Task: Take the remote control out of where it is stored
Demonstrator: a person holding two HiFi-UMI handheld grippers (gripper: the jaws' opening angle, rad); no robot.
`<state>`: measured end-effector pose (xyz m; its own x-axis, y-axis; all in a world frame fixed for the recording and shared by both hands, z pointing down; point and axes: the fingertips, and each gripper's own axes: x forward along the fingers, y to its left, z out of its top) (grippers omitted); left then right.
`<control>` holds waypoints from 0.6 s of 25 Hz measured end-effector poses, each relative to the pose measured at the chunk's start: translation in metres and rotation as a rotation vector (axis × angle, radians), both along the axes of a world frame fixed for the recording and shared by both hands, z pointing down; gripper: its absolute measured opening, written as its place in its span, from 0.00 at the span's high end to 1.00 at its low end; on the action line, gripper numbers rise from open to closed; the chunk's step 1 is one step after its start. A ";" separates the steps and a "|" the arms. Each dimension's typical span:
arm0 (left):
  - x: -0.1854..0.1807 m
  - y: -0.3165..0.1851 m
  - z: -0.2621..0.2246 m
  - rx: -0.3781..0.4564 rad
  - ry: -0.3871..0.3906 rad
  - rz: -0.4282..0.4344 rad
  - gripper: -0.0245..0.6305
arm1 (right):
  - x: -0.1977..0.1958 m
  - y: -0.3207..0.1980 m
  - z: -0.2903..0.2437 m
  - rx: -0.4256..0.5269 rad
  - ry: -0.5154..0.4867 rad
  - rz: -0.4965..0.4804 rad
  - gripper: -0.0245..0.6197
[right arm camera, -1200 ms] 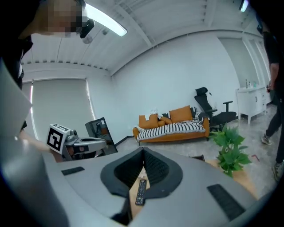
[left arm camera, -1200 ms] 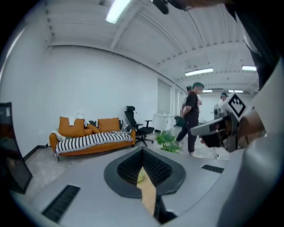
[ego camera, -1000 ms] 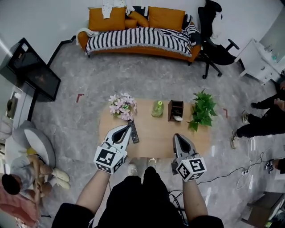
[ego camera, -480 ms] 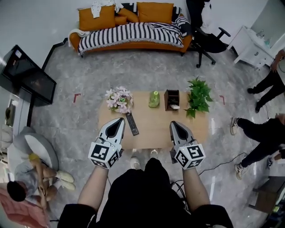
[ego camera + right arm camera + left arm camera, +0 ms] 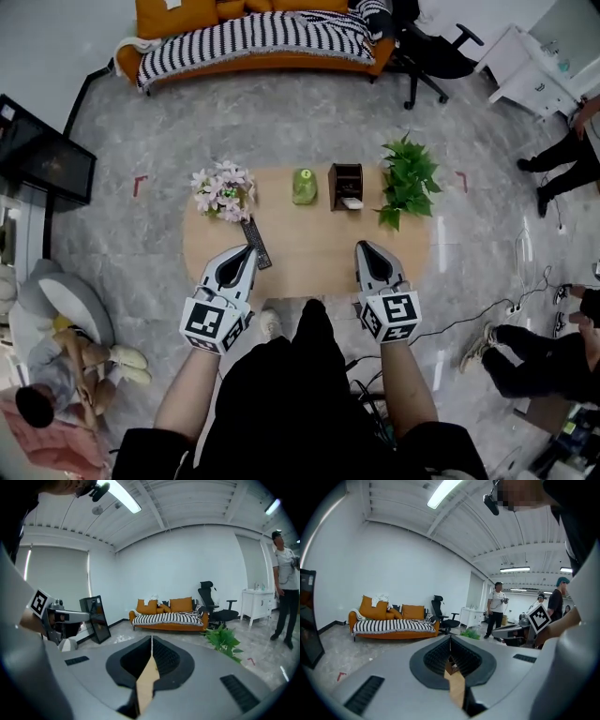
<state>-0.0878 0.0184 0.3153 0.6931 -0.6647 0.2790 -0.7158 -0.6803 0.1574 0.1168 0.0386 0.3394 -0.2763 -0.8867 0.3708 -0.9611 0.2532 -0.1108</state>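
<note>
The left tongs (image 5: pixel 248 251) are clenched with nothing between them: in the left gripper view the two jaws meet along a thin line, and only a sliver of the wooden counter (image 5: pixel 309 258) shows below. The right tongs (image 5: pixel 362 247) are likewise clenched and empty. Both hover over the near edge of the counter, well apart from each other, tips pointing away from the person.

On the far side of the counter stands a dark brown open-topped holder (image 5: pixel 345 183), upright, with a small white thing (image 5: pixel 352 202) at its near side; what that thing is cannot be told. Just left of the holder sits a small green object (image 5: pixel 304 186). A bunch of pale pink flowers (image 5: pixel 222 189) stands at the far left of the counter, and a leafy green plant (image 5: pixel 407 178) at the far right.

The remote control (image 5: pixel 253 236) lies flat on the counter, outside the holder and well apart from it. It is dark, slim and long. It lies at a slant, its far end just beside the flowers and its near end just beside the tip of the left tongs. From the head view it cannot be told whether the tongs touch it.
</note>
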 end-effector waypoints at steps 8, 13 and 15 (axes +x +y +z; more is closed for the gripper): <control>0.064 -0.036 0.045 -0.069 -0.060 0.033 0.95 | 0.038 -0.059 0.061 -0.128 0.170 -0.130 0.95; 0.089 -0.060 0.068 -0.096 -0.082 0.041 0.95 | 0.056 -0.100 0.109 -0.209 0.341 -0.235 0.86; 0.096 -0.068 0.078 -0.117 -0.070 0.024 0.95 | 0.058 -0.116 0.128 -0.244 0.392 -0.290 0.82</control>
